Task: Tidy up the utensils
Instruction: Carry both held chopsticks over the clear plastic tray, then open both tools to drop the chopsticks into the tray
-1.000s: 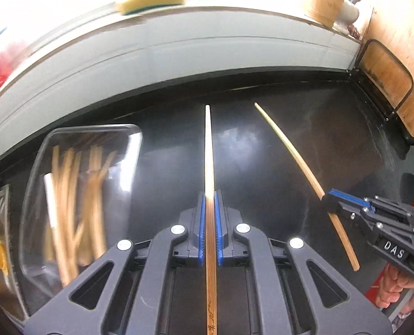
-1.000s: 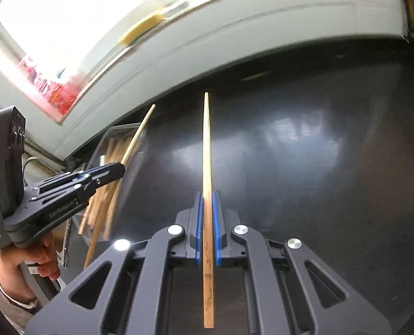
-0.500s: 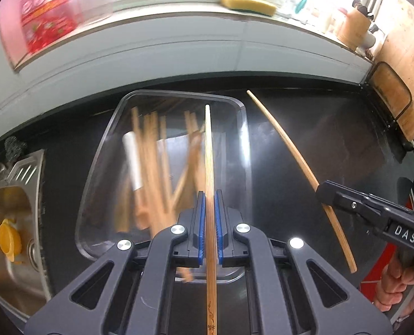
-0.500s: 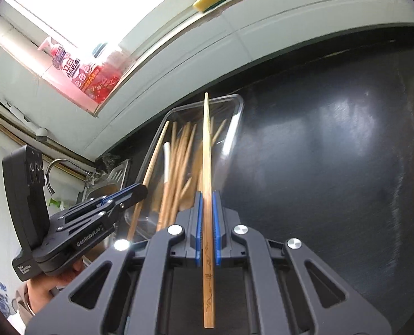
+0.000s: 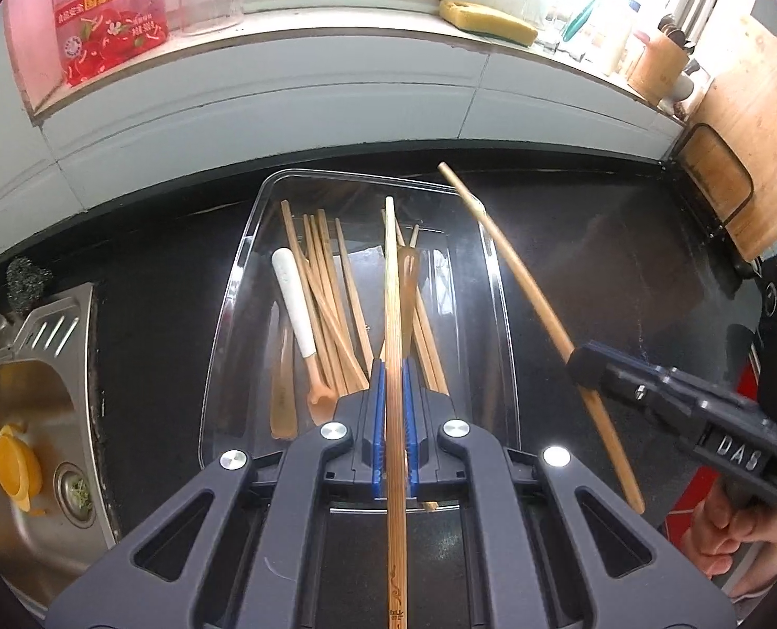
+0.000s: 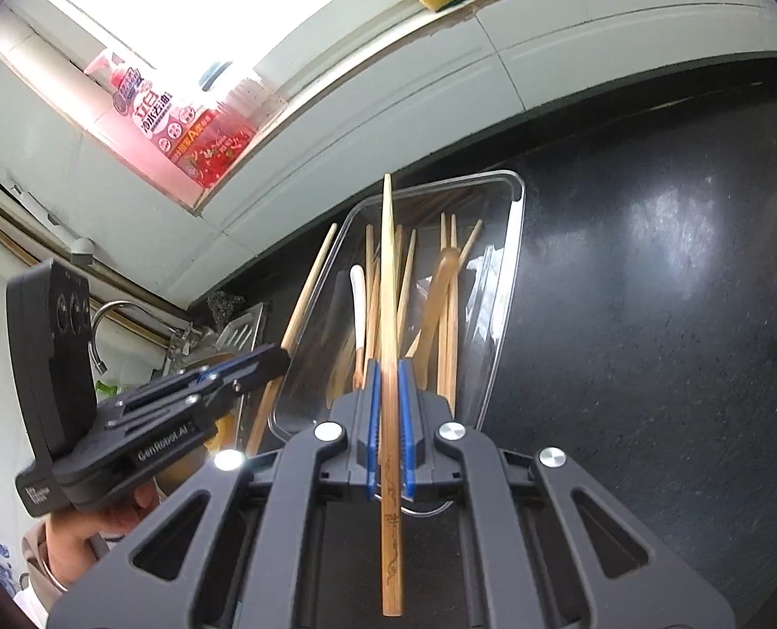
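Both sets of jaws are clamped tight, each on 1 chopstick. The left gripper (image 5: 394, 409) pinches its bamboo chopstick (image 5: 394, 283) mid-shaft, and the right gripper (image 6: 388, 419) grips its own chopstick (image 6: 386, 272) the same way. The change: a second ago both sticks hung over bare black surface (image 5: 624, 262); now both have swung across, and the clear plastic tray (image 5: 503, 314) sits directly under the left stick, with the right one reaching over the tray's right rim. In it already lie loose chopsticks (image 5: 330, 314) and a white-handled spoon (image 5: 291, 299). My read: both are lined up for the drop, and only the release remains. The steel sink (image 5: 37, 367) sits just left of the tray.
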Demonstrator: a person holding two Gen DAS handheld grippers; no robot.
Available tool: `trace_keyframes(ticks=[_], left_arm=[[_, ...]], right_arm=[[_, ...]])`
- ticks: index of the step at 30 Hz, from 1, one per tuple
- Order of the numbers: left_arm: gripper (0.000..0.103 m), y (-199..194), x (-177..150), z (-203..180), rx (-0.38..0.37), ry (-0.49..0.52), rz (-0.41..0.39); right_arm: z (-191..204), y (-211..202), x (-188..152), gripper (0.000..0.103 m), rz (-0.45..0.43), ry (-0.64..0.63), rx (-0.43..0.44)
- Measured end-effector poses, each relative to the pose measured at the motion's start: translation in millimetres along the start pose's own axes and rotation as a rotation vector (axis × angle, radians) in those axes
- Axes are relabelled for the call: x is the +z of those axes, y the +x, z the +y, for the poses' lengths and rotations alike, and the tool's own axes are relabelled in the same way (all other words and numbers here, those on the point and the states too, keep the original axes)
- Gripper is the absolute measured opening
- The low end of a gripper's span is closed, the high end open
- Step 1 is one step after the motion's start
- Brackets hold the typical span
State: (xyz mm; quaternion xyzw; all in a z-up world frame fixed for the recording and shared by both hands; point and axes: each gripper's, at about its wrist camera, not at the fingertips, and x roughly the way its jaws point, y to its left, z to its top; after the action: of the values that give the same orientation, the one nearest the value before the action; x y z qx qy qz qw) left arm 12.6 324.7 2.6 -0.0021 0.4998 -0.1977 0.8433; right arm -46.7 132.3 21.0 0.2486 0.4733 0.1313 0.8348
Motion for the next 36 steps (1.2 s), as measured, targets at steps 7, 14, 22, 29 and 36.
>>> trace_keyframes(ticks=[7, 14, 22, 29, 36], left_arm=[[0.006, 8.0, 5.6, 2.9, -0.018, 0.0, 0.01], [0.006, 19.3, 28.7, 12.1, -0.024, 0.004, 0.017], [0.006, 39.4, 43.2, 19.1, -0.006, -0.018, 0.06], [0.006, 55.8, 60.4, 25.9, 0.002, -0.056, 0.082], [0.063, 33.7, 81.0, 44.7, 0.036, -0.137, 0.019]], right_arm=[[2.4, 7.1, 2.3, 0.007, 0.0, 0.015, -0.027], [-1.4, 17.0, 5.6, 0.008, 0.012, 0.036, -0.049], [5.7, 33.8, 3.2, 0.007, 0.045, -0.01, -0.072], [18.0, 69.2, 14.7, 0.008, 0.059, -0.044, -0.138], [31.2, 67.2, 5.0, 0.096, 0.061, -0.24, -0.235]])
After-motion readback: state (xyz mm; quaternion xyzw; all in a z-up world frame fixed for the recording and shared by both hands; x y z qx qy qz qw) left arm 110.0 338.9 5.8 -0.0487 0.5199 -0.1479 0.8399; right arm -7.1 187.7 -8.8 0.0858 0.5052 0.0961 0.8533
